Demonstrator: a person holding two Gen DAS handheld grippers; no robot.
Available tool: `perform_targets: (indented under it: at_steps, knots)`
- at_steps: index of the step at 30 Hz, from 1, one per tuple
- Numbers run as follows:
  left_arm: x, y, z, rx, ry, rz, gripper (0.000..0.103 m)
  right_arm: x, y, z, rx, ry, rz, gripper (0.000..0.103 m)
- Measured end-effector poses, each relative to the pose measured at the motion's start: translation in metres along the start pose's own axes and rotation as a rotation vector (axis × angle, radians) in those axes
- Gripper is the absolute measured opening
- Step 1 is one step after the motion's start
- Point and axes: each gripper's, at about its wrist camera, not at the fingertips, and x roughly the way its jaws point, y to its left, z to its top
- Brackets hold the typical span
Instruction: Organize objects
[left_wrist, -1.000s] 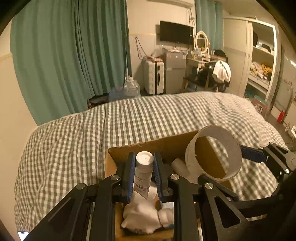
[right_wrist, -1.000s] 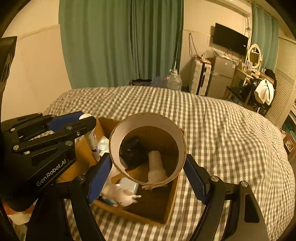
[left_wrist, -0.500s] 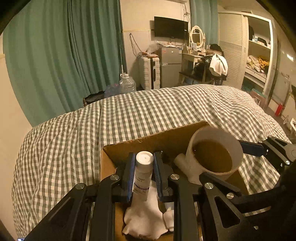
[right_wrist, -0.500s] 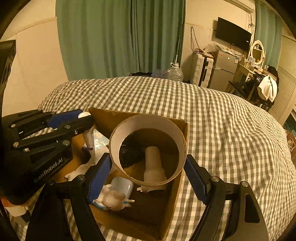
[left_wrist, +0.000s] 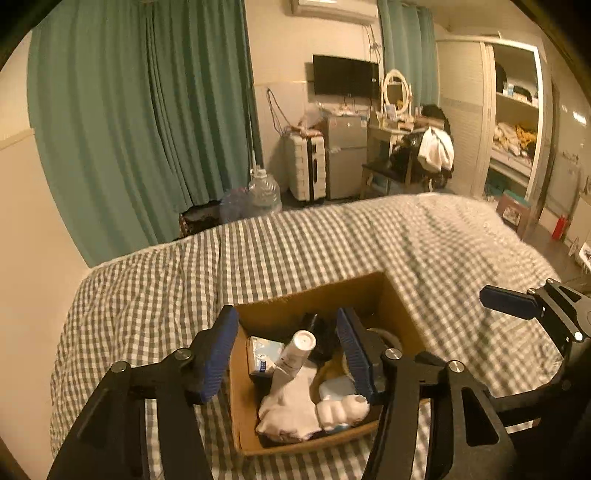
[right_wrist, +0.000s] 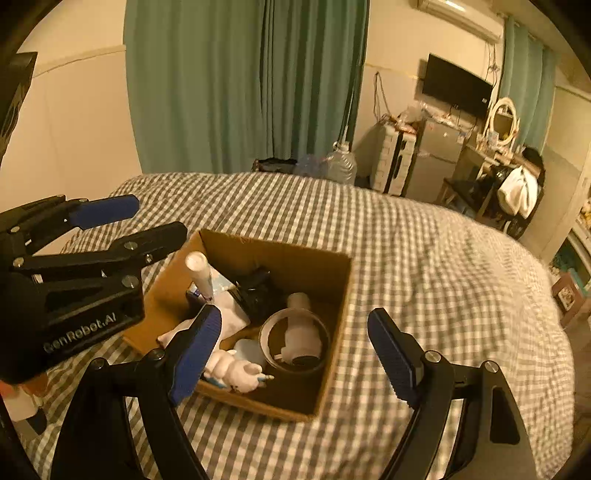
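Both tongs hang over the box with nothing in them. Our left gripper has its jaws spreading apart — the tube stands between the blue pads but neither pad touches it. Our right gripper is also widening its jaws, and they grasp nothing; the ring lies below them on the box floor.

The box sits on the checked bed. Inside it, in the right wrist view, the tube leans upright at about 10 o'clock, against the left wall. A white cloth lies under it. A black item sits near the middle; we cannot tell what it is. The ring rests at 5 o'clock from the middle, with a white cylinder lying through it. A white toy lies at 7 o'clock, by the near wall.

In the left wrist view, a blue-and-white packet shows just at 9 o'clock from the tube.
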Motion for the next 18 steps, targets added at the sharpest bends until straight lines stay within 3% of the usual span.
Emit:
perform_targets:
  at_steps: [4,11,18]
  knots:
    - [-0.043,-0.005,0.009,0.024,-0.062,0.036,0.078,-0.044,-0.001,0.008,0.005,-0.049,-0.023,0.086]
    - [-0.112,-0.001,0.017,-0.005,-0.138,0.037,0.081,-0.121,0.001,0.014,0.016,-0.136,-0.06,0.088]
    - [-0.161,-0.001,0.006,-0.021,-0.182,0.049,0.082,-0.176,0.01,0.01,0.027,-0.213,-0.07,0.089]
